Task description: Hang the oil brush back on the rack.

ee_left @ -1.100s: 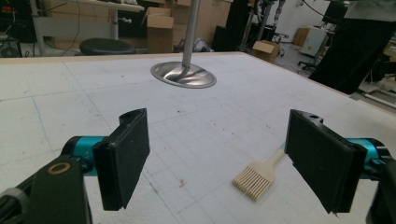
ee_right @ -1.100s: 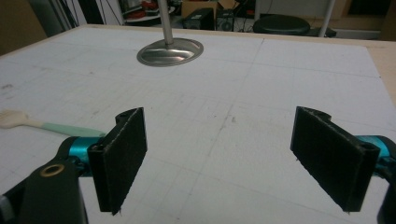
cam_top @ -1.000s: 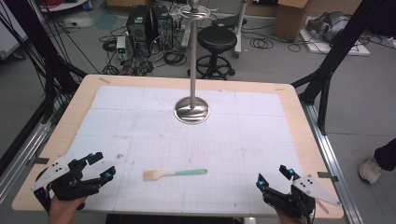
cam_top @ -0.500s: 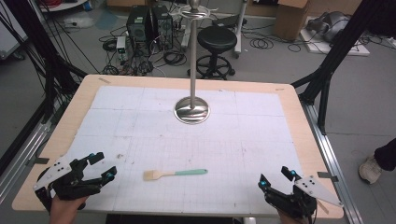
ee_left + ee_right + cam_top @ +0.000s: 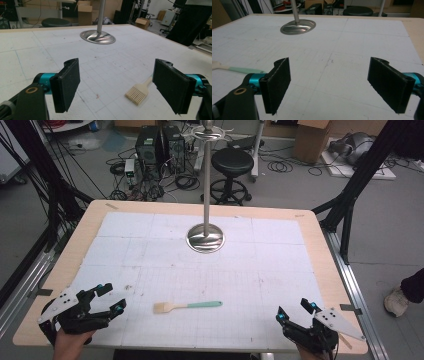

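A small pastry brush [image 5: 187, 306] with a mint-green handle and pale bristles lies flat near the front middle of the white mat [image 5: 150, 250]. Its bristles [image 5: 137, 93] point toward my left gripper [image 5: 111, 297], which rests open at the front left corner with nothing between its jaws. In the left gripper view that gripper [image 5: 120, 87] frames the bristle end, still apart from it. My right gripper [image 5: 295, 312] sits open and empty at the front right corner; in the right gripper view the gripper [image 5: 334, 87] faces bare mat, and the brush's green handle [image 5: 244, 70] lies off to its left.
A tall metal stand [image 5: 205, 238] with a round shiny base rises from the mat's far middle; its hooks are at the top. The wooden table edge [image 5: 325, 255] borders the mat. Beyond are a black stool [image 5: 232, 162], computers, cables and boxes on the floor.
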